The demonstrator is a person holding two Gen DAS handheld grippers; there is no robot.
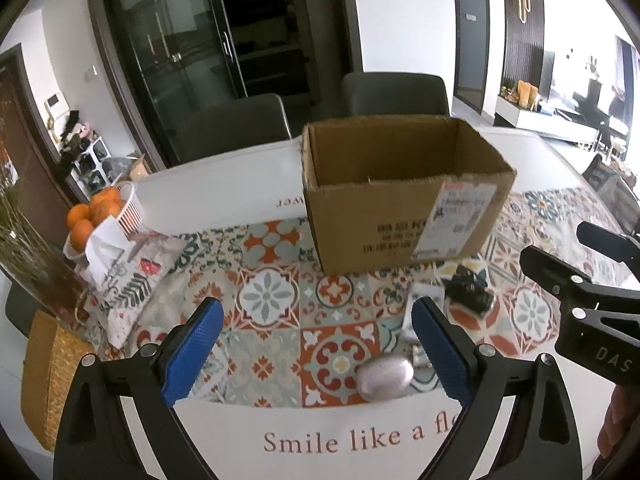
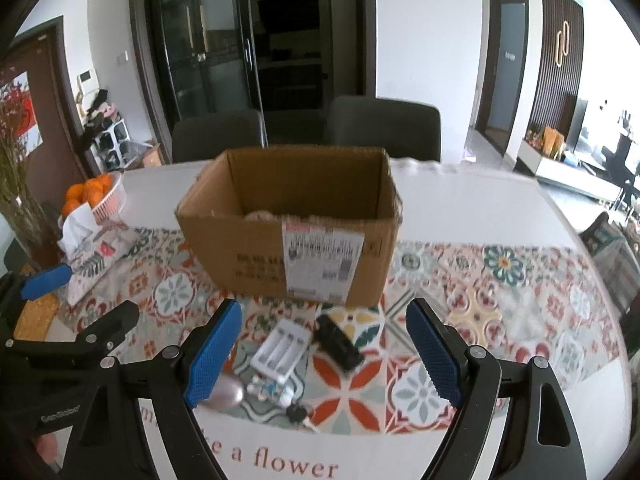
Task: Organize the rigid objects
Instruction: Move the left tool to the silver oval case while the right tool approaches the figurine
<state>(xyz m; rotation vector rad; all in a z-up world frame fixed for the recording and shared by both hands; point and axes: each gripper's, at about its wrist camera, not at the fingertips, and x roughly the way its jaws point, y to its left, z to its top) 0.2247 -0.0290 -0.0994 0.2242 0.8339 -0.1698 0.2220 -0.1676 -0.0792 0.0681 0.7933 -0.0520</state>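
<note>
My left gripper (image 1: pixel 318 354) is wide open, nothing between its blue pads. Silver egg-shaped case (image 1: pixel 384 377) sits just inside the right pad. Open brown cardboard box (image 1: pixel 404 216) beyond on the patterned tablecloth (image 1: pixel 276 320); small black gadget (image 1: pixel 470 288) near it.

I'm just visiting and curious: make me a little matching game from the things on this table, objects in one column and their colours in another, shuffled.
Things:
1. cardboard box
2. battery charger
3. oval case
4. fruit in the basket

Colours:
A. orange
B. silvery
C. brown
D. white

Pairs: 1-C, 2-D, 3-B, 4-A
</note>
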